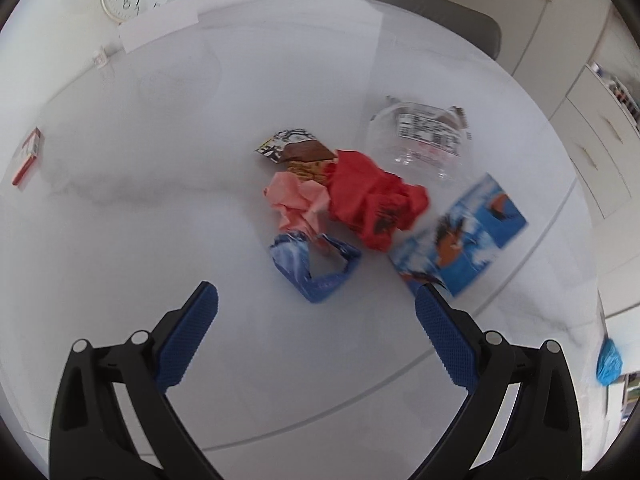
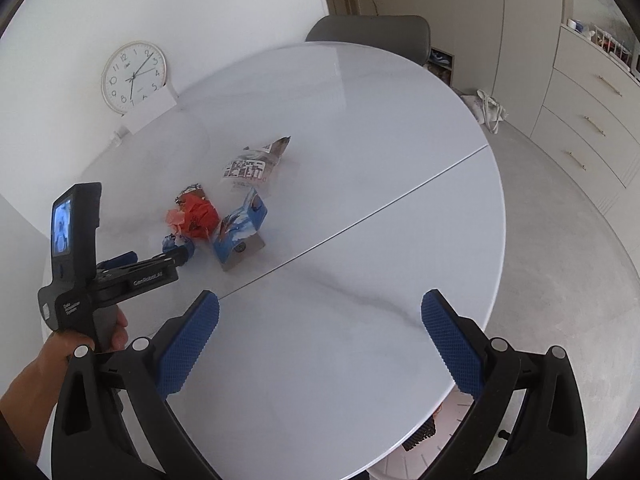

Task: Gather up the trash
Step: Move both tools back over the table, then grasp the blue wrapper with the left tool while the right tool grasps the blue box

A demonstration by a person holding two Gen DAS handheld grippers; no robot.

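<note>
A pile of trash lies on the round white table [image 1: 120, 240]: a crumpled red paper [image 1: 372, 200], a pink paper [image 1: 298, 200], a crumpled blue wrapper [image 1: 312, 268], a brown snack wrapper [image 1: 298, 152], a clear plastic bag with a label [image 1: 424, 140] and a flattened blue carton [image 1: 460, 232]. My left gripper [image 1: 316, 304] is open and empty, just short of the blue wrapper. In the right wrist view the pile [image 2: 200, 216] lies far ahead on the left, with the left gripper [image 2: 160, 260] beside it. My right gripper [image 2: 320, 312] is open and empty above the table's near half.
A small red and white box [image 1: 28, 156] lies at the table's left edge. A wall clock [image 2: 134, 78] and a white card [image 2: 150, 114] stand at the far edge. A grey chair [image 2: 372, 38] is behind the table. Cabinets [image 2: 588, 120] line the right.
</note>
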